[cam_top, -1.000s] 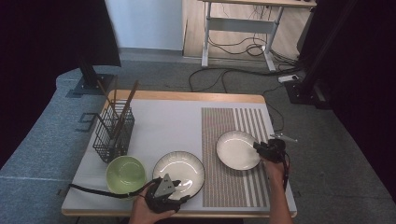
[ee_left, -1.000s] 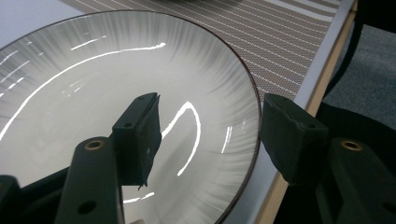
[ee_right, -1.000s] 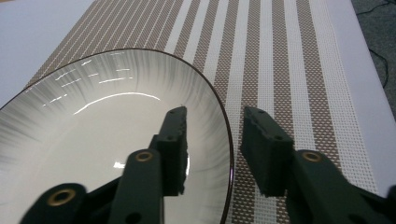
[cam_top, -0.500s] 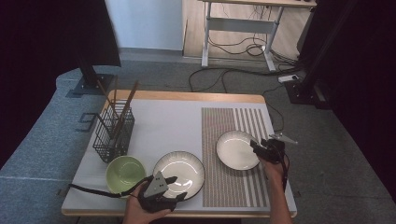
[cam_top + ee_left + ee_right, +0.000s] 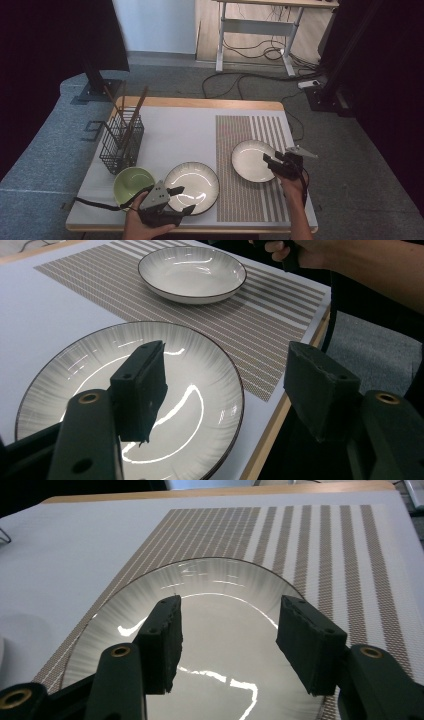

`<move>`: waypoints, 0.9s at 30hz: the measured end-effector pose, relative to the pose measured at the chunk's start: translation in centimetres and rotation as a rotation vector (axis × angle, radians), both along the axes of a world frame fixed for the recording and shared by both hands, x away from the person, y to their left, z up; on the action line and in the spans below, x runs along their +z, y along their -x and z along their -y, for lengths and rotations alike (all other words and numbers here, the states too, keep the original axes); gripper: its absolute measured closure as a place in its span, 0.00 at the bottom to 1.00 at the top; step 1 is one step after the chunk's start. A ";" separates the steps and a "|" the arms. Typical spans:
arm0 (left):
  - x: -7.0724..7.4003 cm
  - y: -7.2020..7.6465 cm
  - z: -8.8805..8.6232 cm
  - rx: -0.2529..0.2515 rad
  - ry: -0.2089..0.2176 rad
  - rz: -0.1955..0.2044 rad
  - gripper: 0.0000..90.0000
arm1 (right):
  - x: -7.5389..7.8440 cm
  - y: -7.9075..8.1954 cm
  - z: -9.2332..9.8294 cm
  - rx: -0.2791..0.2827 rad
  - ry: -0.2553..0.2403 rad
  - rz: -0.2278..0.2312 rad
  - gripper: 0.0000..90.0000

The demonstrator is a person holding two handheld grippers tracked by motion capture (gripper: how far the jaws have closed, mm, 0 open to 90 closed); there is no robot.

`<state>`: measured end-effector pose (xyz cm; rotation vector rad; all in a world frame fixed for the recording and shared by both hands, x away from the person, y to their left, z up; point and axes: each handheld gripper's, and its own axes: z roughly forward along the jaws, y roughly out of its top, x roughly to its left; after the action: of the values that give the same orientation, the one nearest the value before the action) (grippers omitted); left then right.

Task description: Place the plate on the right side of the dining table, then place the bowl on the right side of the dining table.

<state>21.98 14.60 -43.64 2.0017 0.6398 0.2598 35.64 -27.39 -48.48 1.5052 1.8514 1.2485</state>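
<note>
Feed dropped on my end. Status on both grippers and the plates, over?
Left gripper open, just widened, over large plate, nothing held. Right gripper open, just widened, over small plate on striped mat. Green bowl beside left gripper.

Two glossy white plates, each with a thin dark rim and faint radial streaks, lie flat and upright — both empty. The larger plate (image 5: 191, 186) sits on the white counter (image 5: 175, 135) near its front edge; the smaller, deeper plate (image 5: 253, 160) rests on the striped placemat (image 5: 250, 131) — well apart.
</note>
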 end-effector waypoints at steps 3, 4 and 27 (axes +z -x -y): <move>0.5 0.2 -0.3 0.005 -0.017 0.018 0.36 | 0.2 0.2 -0.8 0.028 0.014 0.006 0.48; 0.7 0.4 -0.3 0.007 -0.023 0.034 0.36 | 0.2 0.2 -0.9 0.031 0.013 0.007 0.48; 2.5 0.3 -2.3 0.017 -0.037 0.039 0.35 | 0.6 0.7 -3.6 0.105 0.054 0.019 0.48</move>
<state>21.63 16.85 -41.15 2.0221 0.6322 0.3223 34.95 -23.80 -47.93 1.3792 1.9587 1.2446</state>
